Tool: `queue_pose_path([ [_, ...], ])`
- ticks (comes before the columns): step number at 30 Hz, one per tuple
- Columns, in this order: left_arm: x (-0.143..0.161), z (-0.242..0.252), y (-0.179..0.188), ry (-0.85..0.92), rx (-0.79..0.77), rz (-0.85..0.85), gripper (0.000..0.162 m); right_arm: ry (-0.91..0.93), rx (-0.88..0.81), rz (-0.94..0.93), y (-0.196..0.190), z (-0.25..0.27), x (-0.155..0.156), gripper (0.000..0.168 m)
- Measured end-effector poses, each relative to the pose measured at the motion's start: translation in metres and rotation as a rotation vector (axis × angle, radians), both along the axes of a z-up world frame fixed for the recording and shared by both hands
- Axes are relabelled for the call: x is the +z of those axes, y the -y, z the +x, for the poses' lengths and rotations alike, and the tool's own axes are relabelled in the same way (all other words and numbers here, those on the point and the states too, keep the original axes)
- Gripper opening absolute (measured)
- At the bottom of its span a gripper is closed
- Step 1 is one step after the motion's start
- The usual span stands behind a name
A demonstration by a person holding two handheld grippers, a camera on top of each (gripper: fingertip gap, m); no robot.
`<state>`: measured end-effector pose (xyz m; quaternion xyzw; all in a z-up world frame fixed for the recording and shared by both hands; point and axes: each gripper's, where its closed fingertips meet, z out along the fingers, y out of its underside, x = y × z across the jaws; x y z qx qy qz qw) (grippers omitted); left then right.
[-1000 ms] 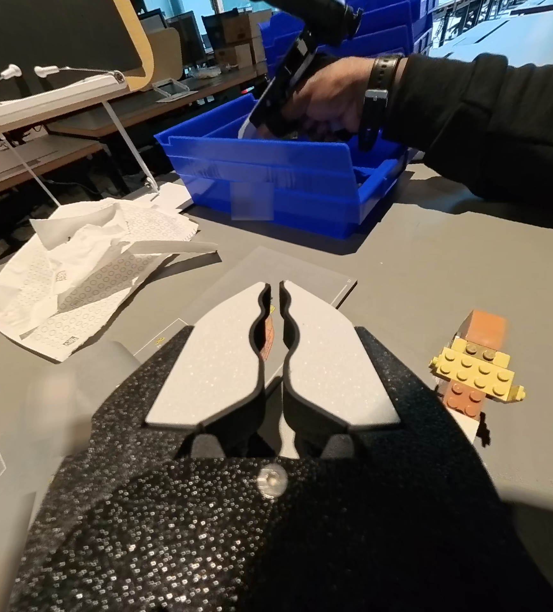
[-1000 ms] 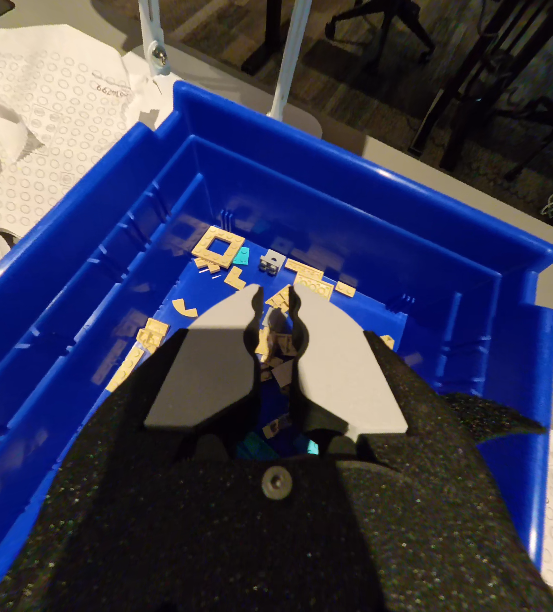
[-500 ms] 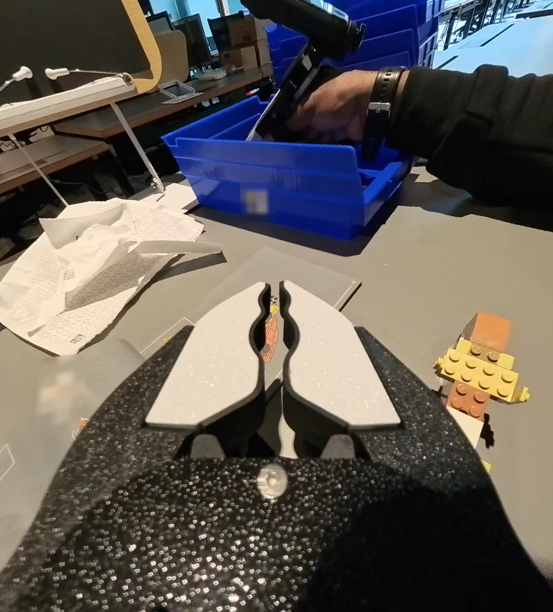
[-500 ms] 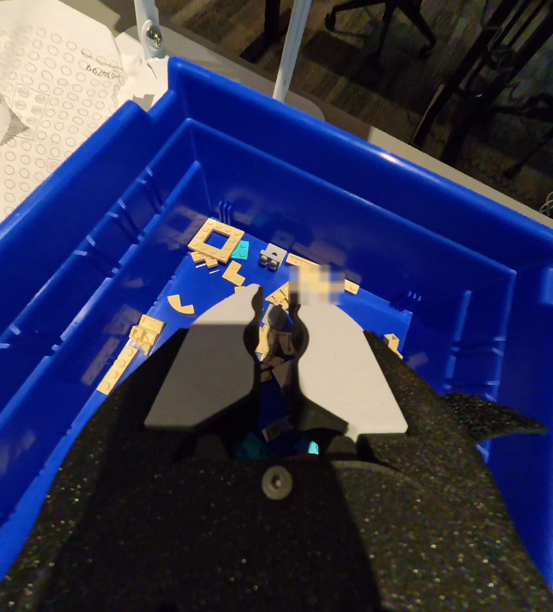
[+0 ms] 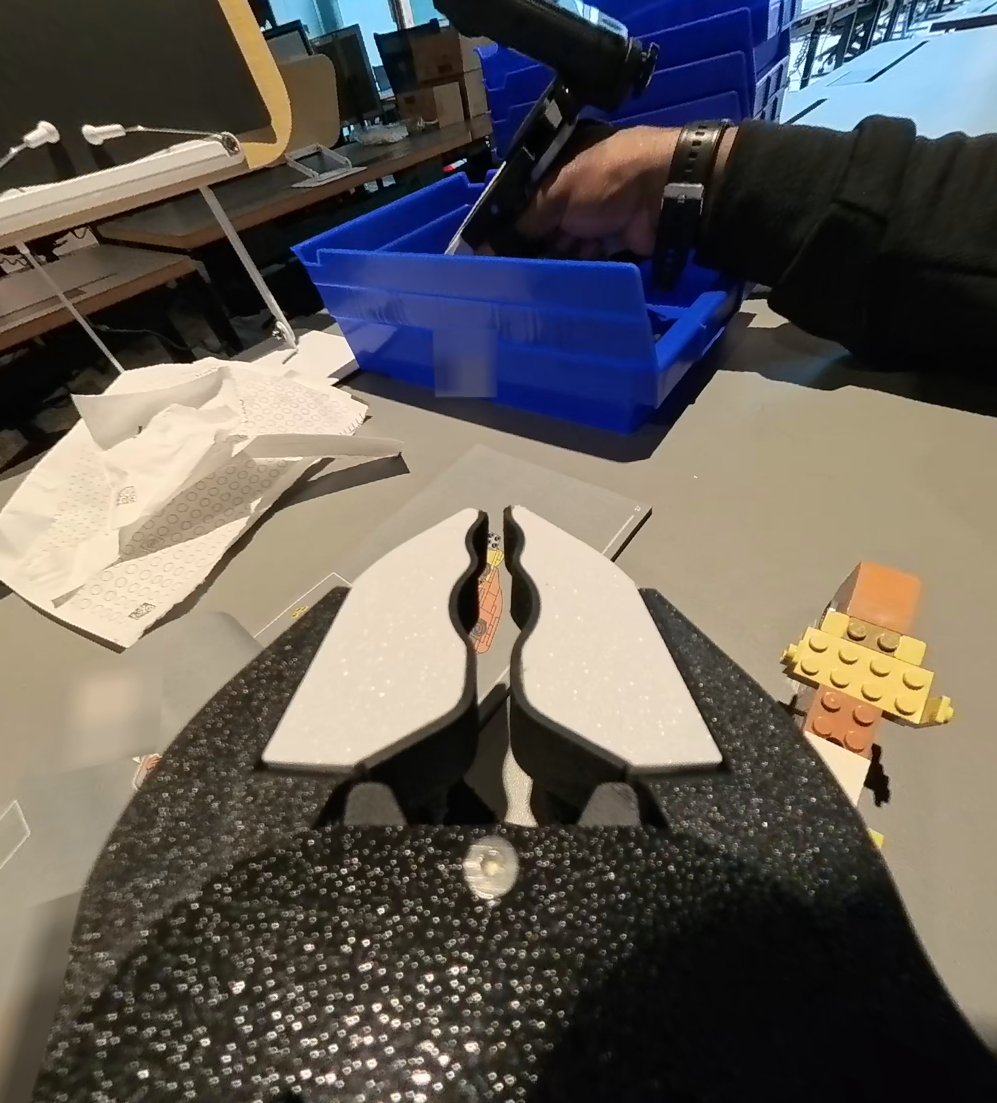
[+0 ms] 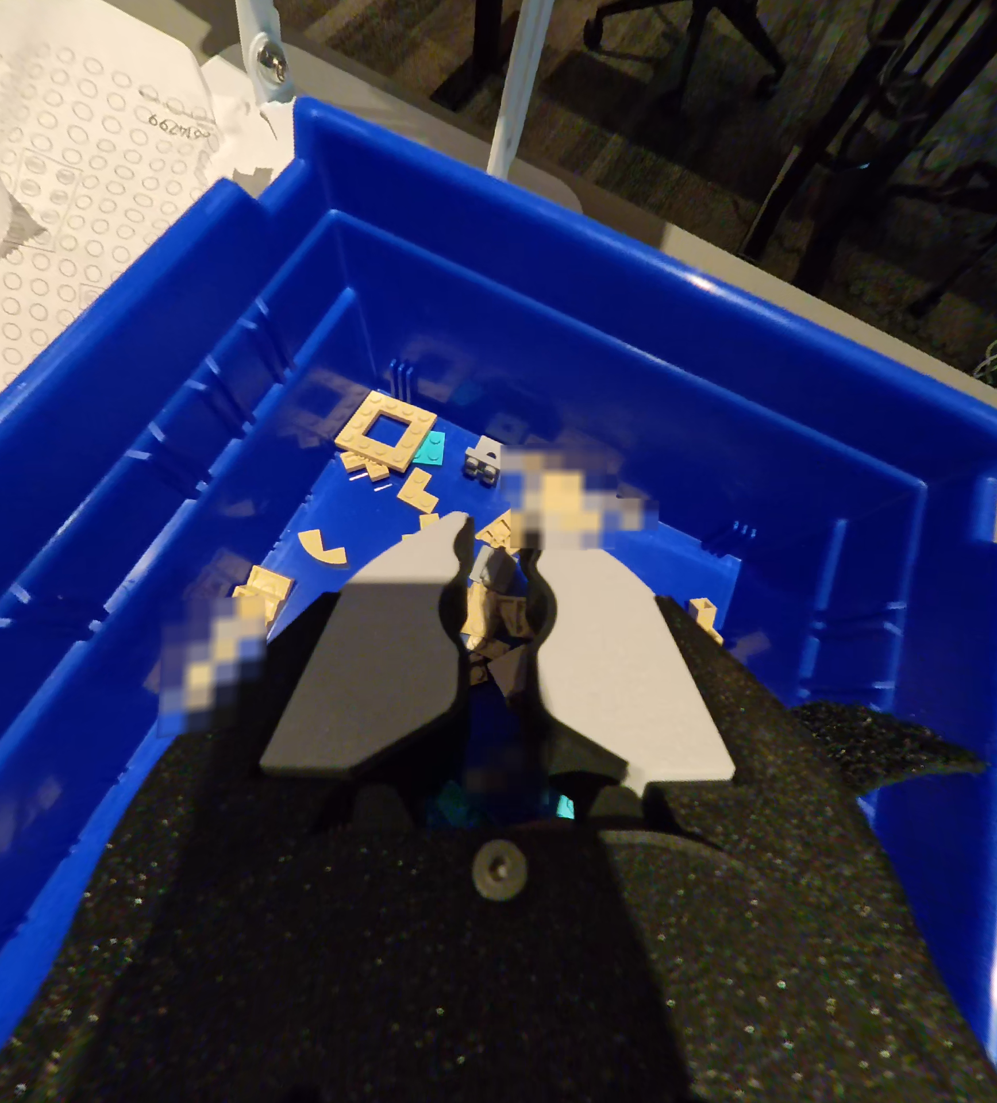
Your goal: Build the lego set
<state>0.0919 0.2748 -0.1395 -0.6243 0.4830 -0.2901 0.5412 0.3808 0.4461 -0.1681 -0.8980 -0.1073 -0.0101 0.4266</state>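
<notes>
My left gripper [image 5: 496, 516] is shut and empty, held low over a grey instruction booklet [image 5: 543, 507] on the table. A small lego build [image 5: 860, 668] of yellow and brown bricks lies to its right. My right gripper [image 6: 499, 540] is down inside the blue bin [image 6: 663, 334], its jaws closed on a small grey piece [image 6: 493, 573] over a pile of tan and grey pieces [image 6: 502, 627]. A tan square frame plate [image 6: 385, 433] and a teal plate [image 6: 429, 449] lie farther in. In the left wrist view a hand [image 5: 591, 191] holds the right gripper in that bin [image 5: 484, 334].
Crumpled white paper bags [image 5: 173, 471] lie left of the bin and also show in the right wrist view [image 6: 54, 197]. A white lamp stand [image 5: 96, 173] rises behind them. A black-sleeved arm [image 5: 878, 239] reaches in from the right. More blue bins [image 5: 722, 71] are stacked behind. There is about 35 centimetres between the tips of the two grippers. The teal plate [image 6: 429, 449] is about 7 centimetres from my right fingertips and 35 centimetres from my left.
The left gripper has drawn back a little from the bin and stays shut. The right gripper has shifted slightly inside the bin with the grey piece still between its tips.
</notes>
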Motion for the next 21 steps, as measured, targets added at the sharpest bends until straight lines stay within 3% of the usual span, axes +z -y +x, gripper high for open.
queue_pose_path([
  [10,0.002,0.001,0.002,0.004,-0.007,0.004,0.004,-0.050,-0.056,-0.060,0.004,0.015,-0.002,0.014],
  [21,0.000,0.001,0.001,-0.011,-0.002,0.014,0.004,0.002,0.011,-0.196,0.002,0.001,-0.032,0.017],
])
